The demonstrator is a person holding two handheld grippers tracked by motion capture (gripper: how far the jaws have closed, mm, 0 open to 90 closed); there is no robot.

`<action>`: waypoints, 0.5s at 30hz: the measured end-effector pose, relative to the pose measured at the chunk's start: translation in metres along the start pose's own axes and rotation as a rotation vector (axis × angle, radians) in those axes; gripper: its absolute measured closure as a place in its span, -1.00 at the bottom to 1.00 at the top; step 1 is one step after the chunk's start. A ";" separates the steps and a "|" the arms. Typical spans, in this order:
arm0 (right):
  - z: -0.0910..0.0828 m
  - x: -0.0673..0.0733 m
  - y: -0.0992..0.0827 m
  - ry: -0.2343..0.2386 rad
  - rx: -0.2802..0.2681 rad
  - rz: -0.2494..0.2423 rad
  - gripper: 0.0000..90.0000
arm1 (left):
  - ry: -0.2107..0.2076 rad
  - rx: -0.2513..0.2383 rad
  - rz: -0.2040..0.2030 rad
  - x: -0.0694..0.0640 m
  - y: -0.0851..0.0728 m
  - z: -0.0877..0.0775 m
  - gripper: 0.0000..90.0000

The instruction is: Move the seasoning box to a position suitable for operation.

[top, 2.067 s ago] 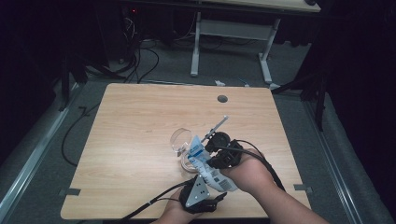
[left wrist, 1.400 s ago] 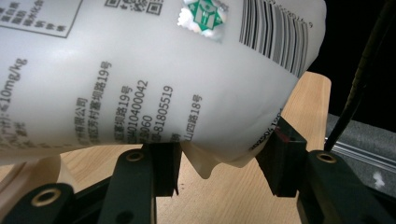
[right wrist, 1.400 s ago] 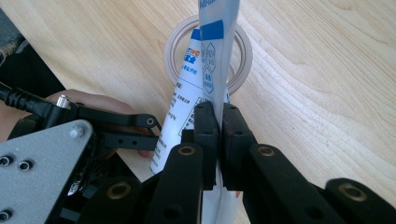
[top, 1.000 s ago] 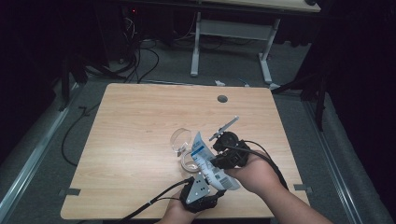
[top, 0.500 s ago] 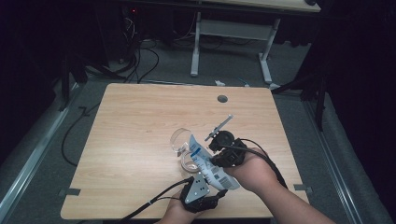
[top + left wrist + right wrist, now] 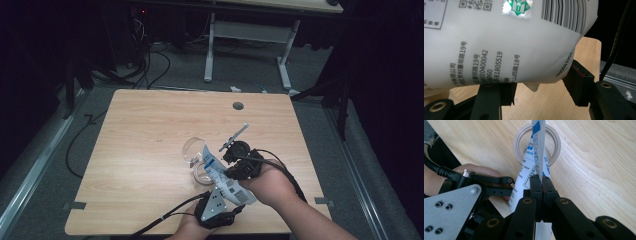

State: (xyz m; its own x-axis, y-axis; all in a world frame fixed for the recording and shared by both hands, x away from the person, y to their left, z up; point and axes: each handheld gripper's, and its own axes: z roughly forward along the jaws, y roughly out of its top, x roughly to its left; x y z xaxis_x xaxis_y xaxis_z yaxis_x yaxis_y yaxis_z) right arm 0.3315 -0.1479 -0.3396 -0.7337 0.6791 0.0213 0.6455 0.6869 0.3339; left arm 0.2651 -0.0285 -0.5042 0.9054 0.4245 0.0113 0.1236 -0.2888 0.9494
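The right tool (image 6: 540, 181) pinches the flat top edge of the white liquid pouch (image 6: 222, 175), its tip tilted over the glass cup (image 6: 194, 151) on the tabletop (image 6: 140, 130). The left tool (image 6: 536, 87), jaws just widening, cradles the pouch's belly. Pouring seems underway; next it needs a steadier tilt. Any liquid stream is hard to make out.

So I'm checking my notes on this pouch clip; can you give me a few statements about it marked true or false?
1. The right gripper pinches the white pouch by a thin edge. True.
2. The pouch lies flat on the table. False: it is held up over the glass.
3. The glass lies on its side. True.
4. The left gripper holds the glass. False: the pouch's wide body sits between its jaws.
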 end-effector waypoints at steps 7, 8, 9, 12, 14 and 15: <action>0.000 0.000 -0.001 0.003 0.002 0.001 1.00 | -0.001 0.002 0.011 -0.001 -0.001 0.001 0.08; 0.000 0.000 -0.001 0.003 0.004 -0.002 1.00 | -0.001 0.003 0.012 -0.001 -0.001 0.001 0.07; 0.001 0.000 0.000 -0.001 0.006 -0.003 1.00 | 0.002 0.004 0.014 -0.001 -0.001 0.001 0.08; 0.001 0.000 0.000 -0.003 0.010 -0.001 1.00 | -0.008 0.002 0.013 -0.002 0.000 -0.001 0.17; 0.000 -0.001 0.000 -0.005 0.009 -0.001 1.00 | -0.003 -0.002 0.013 -0.003 0.002 -0.002 0.18; 0.000 -0.001 0.001 -0.008 0.008 0.001 1.00 | -0.004 -0.002 0.010 -0.002 0.003 -0.002 0.19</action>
State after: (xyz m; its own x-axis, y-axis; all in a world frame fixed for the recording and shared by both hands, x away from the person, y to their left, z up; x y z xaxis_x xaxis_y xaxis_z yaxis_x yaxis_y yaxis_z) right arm 0.3324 -0.1480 -0.3391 -0.7311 0.6821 0.0145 0.6482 0.6879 0.3266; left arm 0.2624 -0.0286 -0.5012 0.9081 0.4182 0.0197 0.1135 -0.2912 0.9499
